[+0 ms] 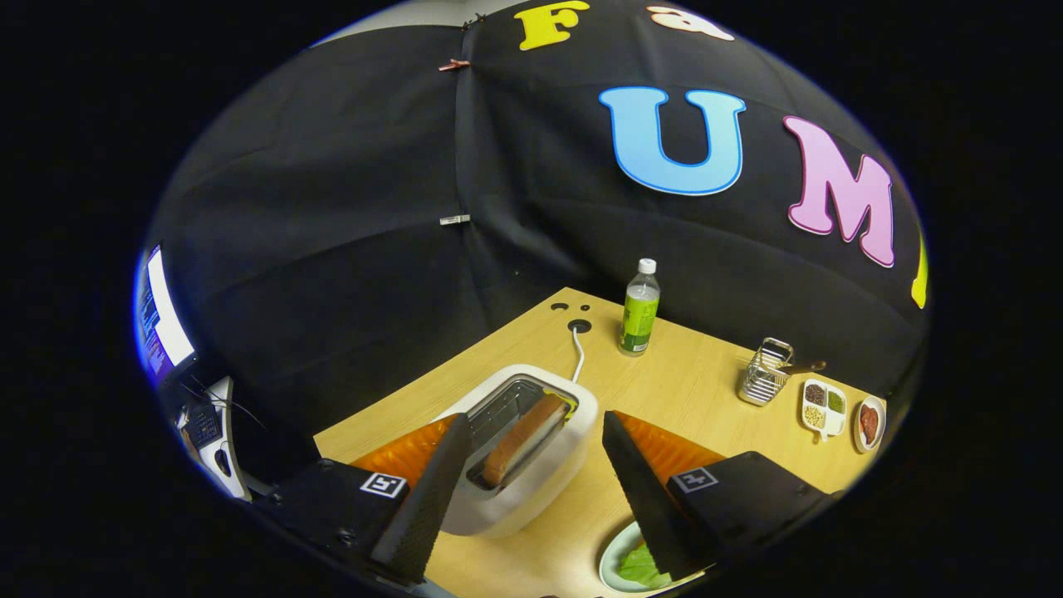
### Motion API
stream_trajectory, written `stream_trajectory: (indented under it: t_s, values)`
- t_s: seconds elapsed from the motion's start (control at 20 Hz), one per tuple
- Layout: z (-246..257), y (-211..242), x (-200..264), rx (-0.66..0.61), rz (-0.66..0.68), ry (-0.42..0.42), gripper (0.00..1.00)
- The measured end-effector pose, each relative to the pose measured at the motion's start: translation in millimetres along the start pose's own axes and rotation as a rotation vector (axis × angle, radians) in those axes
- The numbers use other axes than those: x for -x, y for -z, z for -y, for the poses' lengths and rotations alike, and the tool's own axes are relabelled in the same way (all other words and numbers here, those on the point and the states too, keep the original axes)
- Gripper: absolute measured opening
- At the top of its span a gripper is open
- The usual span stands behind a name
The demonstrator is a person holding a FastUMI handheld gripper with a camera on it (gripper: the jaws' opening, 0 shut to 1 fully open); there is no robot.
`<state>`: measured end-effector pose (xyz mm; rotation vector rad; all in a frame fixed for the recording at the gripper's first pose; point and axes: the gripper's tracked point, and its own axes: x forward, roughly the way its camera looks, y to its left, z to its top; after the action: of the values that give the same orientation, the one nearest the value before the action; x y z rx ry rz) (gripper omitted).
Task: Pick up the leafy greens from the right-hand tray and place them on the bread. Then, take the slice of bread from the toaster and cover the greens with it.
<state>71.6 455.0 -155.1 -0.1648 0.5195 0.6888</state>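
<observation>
The hand-held gripper [531, 453] hung open and empty above the white toaster [531, 465], its brown bread slice [525, 438] at twelve o'clock between the fingers, apparently lining up to grasp it.

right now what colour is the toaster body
White, with a slice of bread in the toaster, seen between the open gripper fingers in gripper view.
</observation>
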Motion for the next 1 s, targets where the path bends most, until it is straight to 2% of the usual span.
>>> stream_trajectory:
  t_s: [0.2,0.35,0.45,0.5,0.65,0.9,0.95,1.0]
  values:
    - [2,9,-25,-0.048,-0.037,0.053,0.99]
    - [0,18,-42,-0.045,-0.065,0.063,0.99]
    - [-3,31,-51,-0.045,-0.106,0.069,0.92]
    - [-5,37,-54,-0.055,-0.123,0.073,0.83]
    - [-2,32,-58,-0.077,-0.113,0.094,0.68]
    - [-2,34,-57,-0.110,-0.138,0.091,0.27]
    - [-3,34,-56,-0.120,-0.141,0.085,0.27]
    - [-5,35,-54,-0.132,-0.150,0.077,0.20]
